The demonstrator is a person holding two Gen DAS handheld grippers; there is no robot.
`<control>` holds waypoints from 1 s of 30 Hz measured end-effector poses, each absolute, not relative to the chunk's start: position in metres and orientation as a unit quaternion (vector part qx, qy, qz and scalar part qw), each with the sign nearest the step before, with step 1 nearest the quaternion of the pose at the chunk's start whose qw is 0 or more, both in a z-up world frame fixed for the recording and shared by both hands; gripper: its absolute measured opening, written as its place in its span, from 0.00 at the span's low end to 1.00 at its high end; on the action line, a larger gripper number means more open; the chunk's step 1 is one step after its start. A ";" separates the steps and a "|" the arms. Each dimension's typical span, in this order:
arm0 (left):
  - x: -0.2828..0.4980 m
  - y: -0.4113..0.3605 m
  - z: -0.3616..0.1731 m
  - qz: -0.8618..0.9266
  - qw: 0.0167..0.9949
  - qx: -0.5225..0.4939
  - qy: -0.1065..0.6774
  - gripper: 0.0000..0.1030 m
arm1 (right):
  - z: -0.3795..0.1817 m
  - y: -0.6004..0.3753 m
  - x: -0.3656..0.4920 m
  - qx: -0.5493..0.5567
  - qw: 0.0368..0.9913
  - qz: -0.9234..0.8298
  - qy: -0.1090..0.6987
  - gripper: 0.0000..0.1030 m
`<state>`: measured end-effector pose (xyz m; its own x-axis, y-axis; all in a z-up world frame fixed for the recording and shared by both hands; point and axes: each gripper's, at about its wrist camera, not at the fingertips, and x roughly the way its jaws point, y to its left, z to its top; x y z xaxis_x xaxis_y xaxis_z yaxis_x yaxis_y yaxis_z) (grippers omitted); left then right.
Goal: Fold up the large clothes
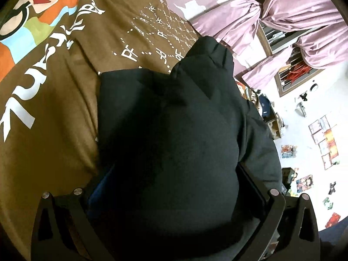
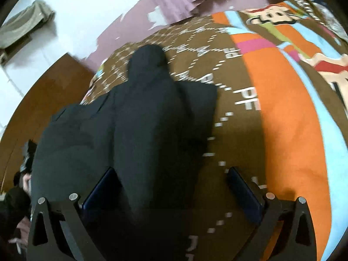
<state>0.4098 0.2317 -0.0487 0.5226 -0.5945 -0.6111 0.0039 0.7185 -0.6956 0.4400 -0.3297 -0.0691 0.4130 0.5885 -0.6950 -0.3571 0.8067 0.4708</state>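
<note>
A large black garment (image 1: 174, 119) lies bunched on a brown printed bedspread (image 1: 54, 108). In the left wrist view my left gripper (image 1: 174, 187) has its jaws wide apart, and thick black cloth fills the gap between them. In the right wrist view the same garment (image 2: 130, 119) stretches away from the camera. My right gripper (image 2: 171, 187) is open; a fold of the cloth lies between its blue pads (image 2: 245, 193), nearer the left one. The bedspread (image 2: 282, 108) shows beside it.
The bedspread carries white lettering and an orange and blue cartoon print (image 2: 293, 54). Pink curtains (image 1: 293, 21) hang by a window. A white wall holds small pictures (image 1: 324, 139). A brown wooden panel (image 2: 43, 100) stands left of the bed.
</note>
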 end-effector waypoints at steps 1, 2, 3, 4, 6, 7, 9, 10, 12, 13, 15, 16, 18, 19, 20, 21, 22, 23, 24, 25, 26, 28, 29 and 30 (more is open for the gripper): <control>0.410 0.233 -0.048 -0.185 0.809 -0.325 0.453 0.99 | -0.068 -0.325 0.441 0.125 0.822 0.304 0.465 1.00; 0.409 0.233 -0.048 -0.186 0.810 -0.324 0.452 0.99 | -0.068 -0.319 0.444 0.128 0.812 0.323 0.469 1.00; 0.409 0.234 -0.048 -0.188 0.810 -0.325 0.451 0.99 | -0.068 -0.312 0.445 0.136 0.797 0.347 0.475 1.00; 0.408 0.236 -0.049 -0.190 0.809 -0.327 0.450 0.99 | -0.068 -0.306 0.446 0.135 0.788 0.357 0.483 1.00; 0.406 0.236 -0.050 -0.192 0.809 -0.329 0.447 0.99 | -0.074 -0.299 0.454 0.124 0.780 0.354 0.501 1.00; 0.404 0.237 -0.051 -0.193 0.810 -0.330 0.445 0.99 | -0.078 -0.297 0.457 0.123 0.773 0.352 0.513 1.00; 0.402 0.236 -0.052 -0.194 0.811 -0.330 0.443 0.99 | -0.080 -0.298 0.459 0.130 0.768 0.349 0.521 1.00; 0.401 0.234 -0.052 -0.193 0.811 -0.330 0.442 0.99 | -0.081 -0.299 0.459 0.136 0.767 0.347 0.522 1.00; 0.400 0.234 -0.052 -0.193 0.811 -0.328 0.443 0.99 | -0.082 -0.298 0.458 0.134 0.770 0.348 0.519 1.00; 0.400 0.233 -0.052 -0.193 0.811 -0.327 0.445 0.99 | -0.082 -0.299 0.457 0.133 0.771 0.348 0.517 1.00; 0.401 0.229 -0.051 -0.196 0.808 -0.324 0.452 0.99 | -0.082 -0.301 0.456 0.139 0.770 0.348 0.517 1.00; 0.403 0.225 -0.049 -0.198 0.804 -0.322 0.459 0.99 | -0.083 -0.300 0.457 0.142 0.769 0.348 0.518 1.00; 0.405 0.223 -0.047 -0.198 0.798 -0.322 0.471 0.99 | -0.082 -0.301 0.458 0.142 0.769 0.340 0.522 1.00; 0.408 0.222 -0.045 -0.197 0.794 -0.323 0.476 0.99 | -0.081 -0.304 0.458 0.139 0.772 0.335 0.522 1.00; 0.409 0.221 -0.043 -0.197 0.792 -0.323 0.479 0.98 | -0.080 -0.303 0.455 0.136 0.774 0.332 0.522 1.00; 0.410 0.221 -0.042 -0.196 0.791 -0.324 0.481 0.98 | -0.079 -0.301 0.454 0.132 0.777 0.326 0.522 1.00; 0.409 0.220 -0.041 -0.197 0.789 -0.325 0.483 0.98 | -0.078 -0.300 0.451 0.127 0.781 0.321 0.521 0.98; 0.410 0.220 -0.039 -0.198 0.788 -0.325 0.484 0.98 | -0.076 -0.300 0.449 0.124 0.783 0.317 0.521 0.95; 0.410 0.220 -0.037 -0.200 0.788 -0.324 0.484 0.97 | -0.076 -0.300 0.447 0.123 0.786 0.312 0.519 0.93; 0.409 0.218 -0.035 -0.204 0.789 -0.322 0.481 0.97 | -0.075 -0.300 0.444 0.124 0.788 0.309 0.518 0.88; 0.407 0.215 -0.031 -0.212 0.793 -0.314 0.476 0.97 | -0.073 -0.298 0.442 0.124 0.789 0.307 0.517 0.81; 0.404 0.205 -0.021 -0.224 0.804 -0.287 0.470 0.97 | -0.070 -0.295 0.437 0.123 0.794 0.299 0.515 0.72; 0.401 0.198 -0.016 -0.226 0.810 -0.267 0.470 0.96 | -0.067 -0.294 0.435 0.121 0.796 0.294 0.514 0.67; 0.400 0.193 -0.012 -0.224 0.816 -0.249 0.470 0.92 | -0.066 -0.292 0.433 0.120 0.799 0.290 0.513 0.64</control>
